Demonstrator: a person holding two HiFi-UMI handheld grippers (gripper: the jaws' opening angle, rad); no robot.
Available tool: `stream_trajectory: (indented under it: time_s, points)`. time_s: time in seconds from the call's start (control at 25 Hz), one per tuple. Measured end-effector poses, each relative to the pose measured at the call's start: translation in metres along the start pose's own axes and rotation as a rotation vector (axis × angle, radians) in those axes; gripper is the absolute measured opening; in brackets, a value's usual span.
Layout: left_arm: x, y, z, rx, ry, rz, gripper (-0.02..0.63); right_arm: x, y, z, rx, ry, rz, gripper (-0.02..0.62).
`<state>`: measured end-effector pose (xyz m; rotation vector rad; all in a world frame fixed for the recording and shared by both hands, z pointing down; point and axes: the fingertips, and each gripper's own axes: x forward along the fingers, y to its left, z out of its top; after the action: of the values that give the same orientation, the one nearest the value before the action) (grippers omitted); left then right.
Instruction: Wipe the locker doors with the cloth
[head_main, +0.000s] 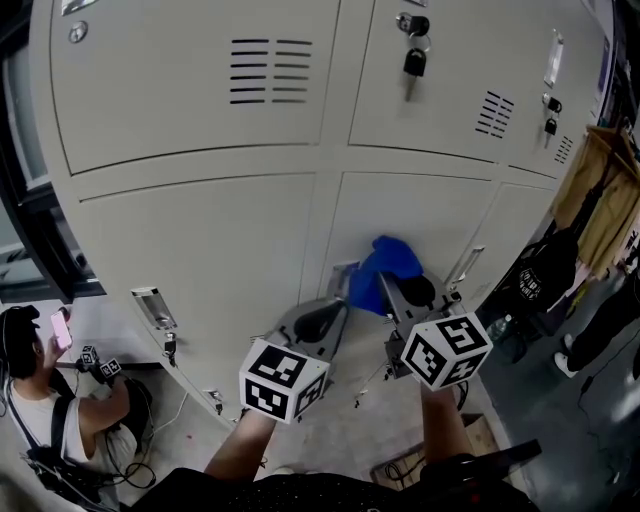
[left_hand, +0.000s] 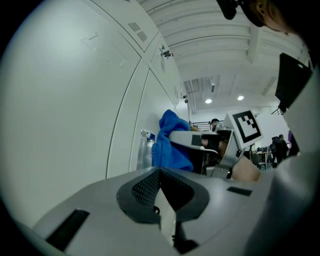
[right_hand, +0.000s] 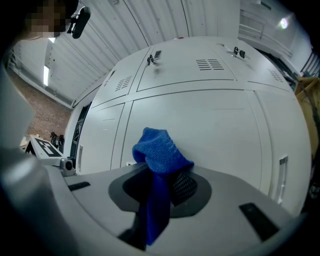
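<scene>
Wiping step: the cloth (head_main: 385, 262), clamped in the right claw (head_main: 398, 290), is pressed to a lower locker door (head_main: 430, 215), the closed, empty left claw (head_main: 318, 322) held at its eight o'clock; a sweep across it is judged due next.

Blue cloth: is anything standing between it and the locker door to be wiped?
Nothing visible. The right gripper clamps the blue cloth, whose bunched end faces the lower locker door with no object between.
</scene>
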<state>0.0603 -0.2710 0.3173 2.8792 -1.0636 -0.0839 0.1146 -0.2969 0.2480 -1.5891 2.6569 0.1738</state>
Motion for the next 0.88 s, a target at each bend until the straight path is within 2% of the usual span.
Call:
stream_trajectory:
  time_s: [0.2,0.6,0.88]
  points:
    - [0.004,0.0,-0.001,-0.001,0.001,-0.003,0.009,-0.006,-0.017,-0.003,-0.009,0.014,-0.032,0.084]
    - [0.015,-0.003,-0.005,0.006,0.015,-0.018,0.009,-0.032,-0.098,-0.011,-0.032,0.053,-0.24,0.084]
    - [0.019,-0.003,-0.009,0.015,0.034,-0.021,0.009,-0.045,-0.139,-0.011,-0.036,0.055,-0.359,0.084]
